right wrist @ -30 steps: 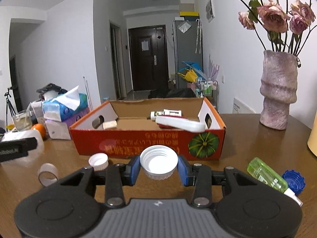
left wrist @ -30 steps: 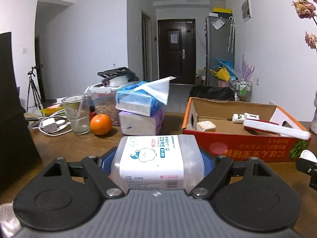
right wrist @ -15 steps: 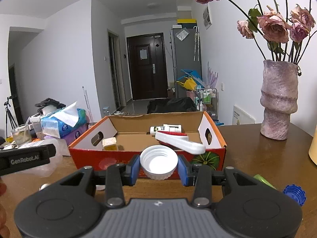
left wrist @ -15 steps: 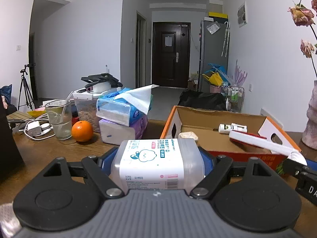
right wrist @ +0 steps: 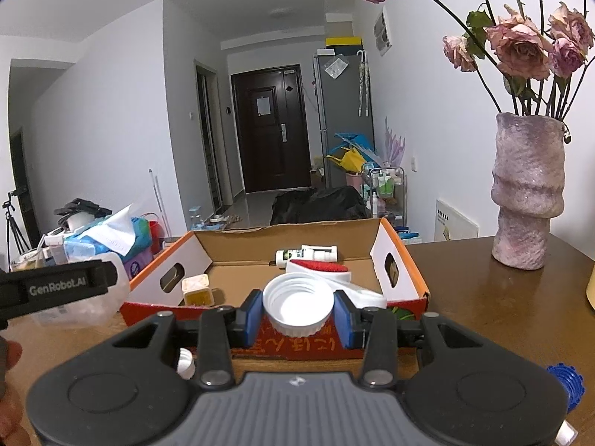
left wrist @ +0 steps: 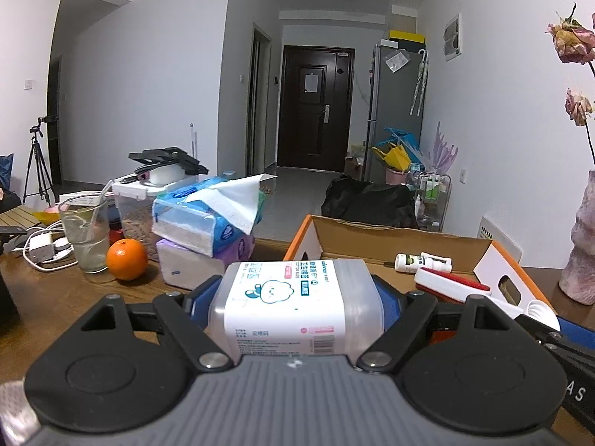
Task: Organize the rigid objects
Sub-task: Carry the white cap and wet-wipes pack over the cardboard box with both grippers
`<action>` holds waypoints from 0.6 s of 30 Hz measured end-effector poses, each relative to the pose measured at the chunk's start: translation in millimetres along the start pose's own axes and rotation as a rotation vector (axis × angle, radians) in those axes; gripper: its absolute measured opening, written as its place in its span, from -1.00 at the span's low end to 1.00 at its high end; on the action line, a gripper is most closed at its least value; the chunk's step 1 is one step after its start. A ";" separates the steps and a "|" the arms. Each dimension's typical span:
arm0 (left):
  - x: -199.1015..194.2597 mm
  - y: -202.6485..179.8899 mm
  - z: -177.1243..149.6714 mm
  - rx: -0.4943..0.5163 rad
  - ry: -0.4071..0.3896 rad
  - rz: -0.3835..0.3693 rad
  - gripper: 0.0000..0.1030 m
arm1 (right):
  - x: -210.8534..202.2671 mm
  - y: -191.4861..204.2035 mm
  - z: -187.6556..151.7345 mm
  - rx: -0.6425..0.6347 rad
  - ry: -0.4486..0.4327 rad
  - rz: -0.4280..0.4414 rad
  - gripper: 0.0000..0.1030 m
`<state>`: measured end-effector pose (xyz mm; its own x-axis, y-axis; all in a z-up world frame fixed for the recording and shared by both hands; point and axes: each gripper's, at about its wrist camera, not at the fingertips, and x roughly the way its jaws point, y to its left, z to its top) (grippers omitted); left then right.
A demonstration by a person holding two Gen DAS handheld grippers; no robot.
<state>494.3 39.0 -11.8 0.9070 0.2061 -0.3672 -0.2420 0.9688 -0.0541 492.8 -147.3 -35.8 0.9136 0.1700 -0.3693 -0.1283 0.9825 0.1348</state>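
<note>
Both views now sit higher and closer to the cardboard box (right wrist: 398,278) than a second ago; more of its floor shows in the right wrist view, and the small white cap and tape ring once seen at 8 o'clock of the right gripper have mostly dropped from sight.

Left gripper (left wrist: 295,299): jaws spread wide, blue pads pressed on both sides of a clear plastic container (left wrist: 295,308) with a white printed label. It is held off the table (left wrist: 55,297), at centre frame.

Right gripper (right wrist: 297,312): jaws fairly narrow, clamped on a white screw cap (right wrist: 297,303), open side facing the camera, in front of the box's near red wall.

Inside box: small yellow-white cube (right wrist: 197,290) at 9 o'clock, white tube (right wrist: 306,252) at 12 near the back wall, lint brush with red pad (right wrist: 323,271) just behind the cap.

Outside box: tissue packs (left wrist: 202,223), orange (left wrist: 126,259) and glass (left wrist: 84,236) at 9 o'clock in the left view; vase (right wrist: 526,193) with dried roses at 2 o'clock, blue cap (right wrist: 567,381) at 4 o'clock on the table in the right view.
</note>
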 end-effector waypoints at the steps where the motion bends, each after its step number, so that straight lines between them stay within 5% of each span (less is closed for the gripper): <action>1: 1.4 -2.2 0.3 0.003 -0.002 -0.001 0.62 | 1.9 -0.3 0.8 0.002 -0.001 0.000 -0.23; 18: 44.3 -33.5 11.8 0.025 0.005 -0.041 0.62 | 42.6 -7.0 16.2 0.021 -0.002 -0.010 -0.23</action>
<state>546.6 17.3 -15.3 0.9143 0.1658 -0.3696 -0.1963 0.9795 -0.0463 538.9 -148.1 -37.6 0.9157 0.1602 -0.3685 -0.1113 0.9824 0.1503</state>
